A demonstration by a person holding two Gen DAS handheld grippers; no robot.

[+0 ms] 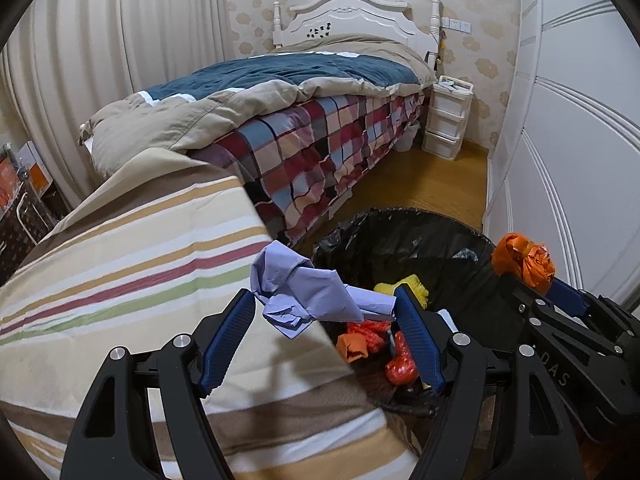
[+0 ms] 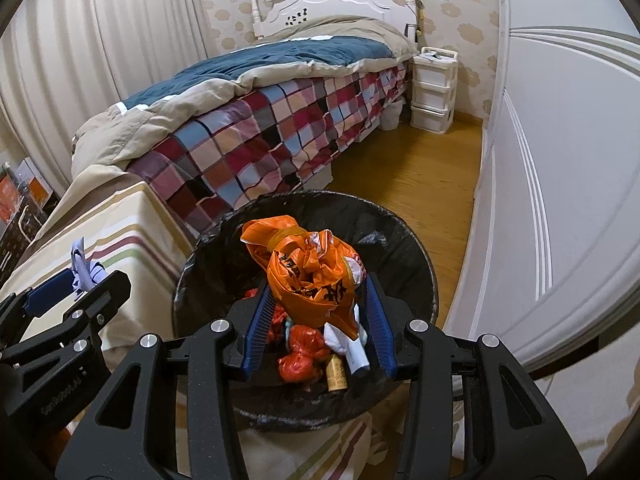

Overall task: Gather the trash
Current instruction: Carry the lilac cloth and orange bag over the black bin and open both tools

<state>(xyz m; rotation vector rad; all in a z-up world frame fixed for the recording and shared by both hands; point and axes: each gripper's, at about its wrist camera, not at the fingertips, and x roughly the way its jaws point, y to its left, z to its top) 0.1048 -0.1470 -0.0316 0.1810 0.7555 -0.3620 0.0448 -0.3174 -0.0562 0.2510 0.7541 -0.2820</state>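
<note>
My left gripper [image 1: 324, 304] is shut on a crumpled pale-blue paper [image 1: 308, 292] and holds it at the near-left rim of the bin [image 1: 400, 236], which is lined with a black bag. My right gripper [image 2: 316, 284] is shut on a knotted orange plastic bag [image 2: 312, 268] and holds it over the bin's opening [image 2: 416, 256]. Red and orange wrappers [image 2: 300, 352], a yellow piece [image 1: 416, 286] and a small bottle [image 2: 336, 376] lie inside the bin. The right gripper with the orange bag [image 1: 524, 260] shows in the left wrist view, the left gripper with the paper [image 2: 86, 272] in the right wrist view.
A surface covered with striped cloth [image 1: 132, 264] stands left of the bin. Behind it is a bed with a plaid sheet [image 1: 320, 148] and a white headboard [image 1: 352, 16]. A white drawer unit [image 1: 444, 116] stands by the bed. White wardrobe doors [image 2: 560, 160] line the right. The floor [image 2: 408, 184] is wood.
</note>
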